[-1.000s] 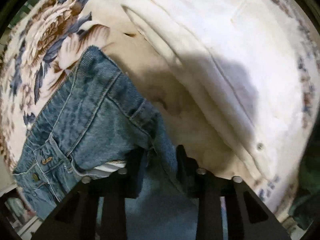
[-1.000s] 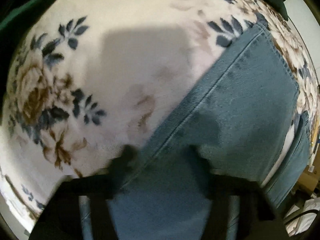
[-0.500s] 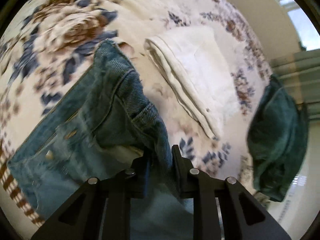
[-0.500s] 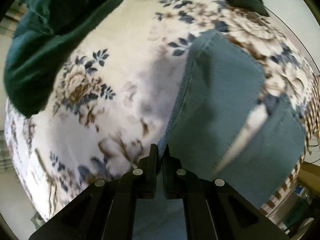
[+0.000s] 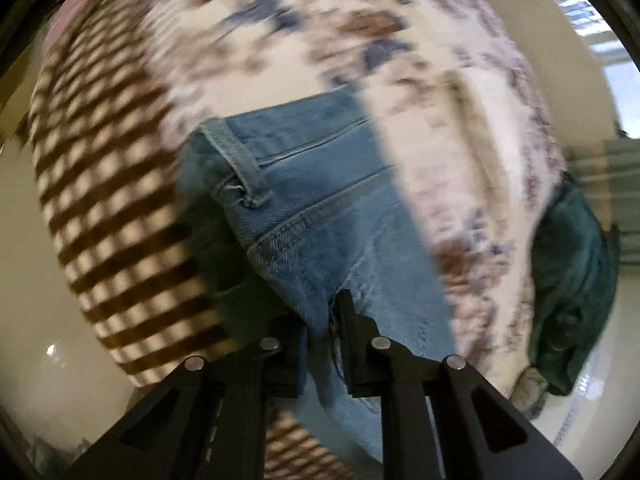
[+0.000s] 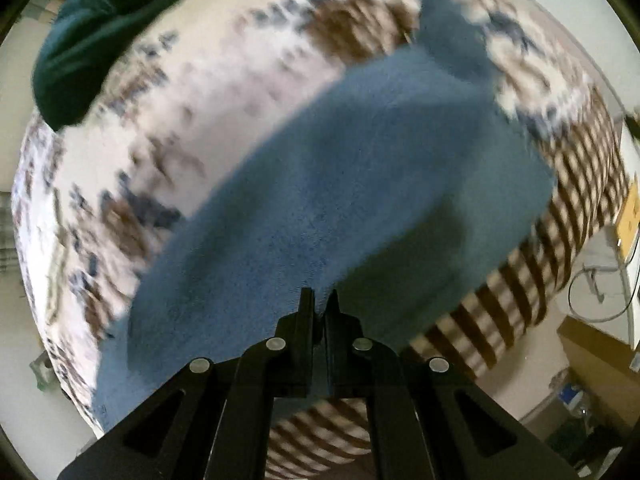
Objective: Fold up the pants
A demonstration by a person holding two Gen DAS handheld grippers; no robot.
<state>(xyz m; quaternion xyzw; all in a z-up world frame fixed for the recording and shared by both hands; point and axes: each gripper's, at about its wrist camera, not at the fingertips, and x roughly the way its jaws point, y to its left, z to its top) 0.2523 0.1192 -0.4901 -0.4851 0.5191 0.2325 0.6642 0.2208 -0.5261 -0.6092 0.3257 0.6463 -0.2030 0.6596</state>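
Observation:
The blue denim pants (image 5: pixel 320 216) hang lifted above the flowered bed cover (image 5: pixel 304 32). My left gripper (image 5: pixel 322 320) is shut on the denim near the waistband, with a belt loop (image 5: pixel 244 168) just ahead of it. In the right wrist view the pants (image 6: pixel 340 200) spread as a broad blue sheet. My right gripper (image 6: pixel 320 308) is shut on their near edge. Both views are blurred by motion.
A dark green cloth lies at the bed's edge, at the right in the left wrist view (image 5: pixel 572 280) and at the upper left in the right wrist view (image 6: pixel 88 28). The cover's brown checked border (image 5: pixel 100 184) hangs over the bed side. Cardboard boxes (image 6: pixel 592 356) stand on the floor.
Both grippers have risen and swung with the pants held. The pants have come up off the bed. The folded white garment has left the left wrist view.

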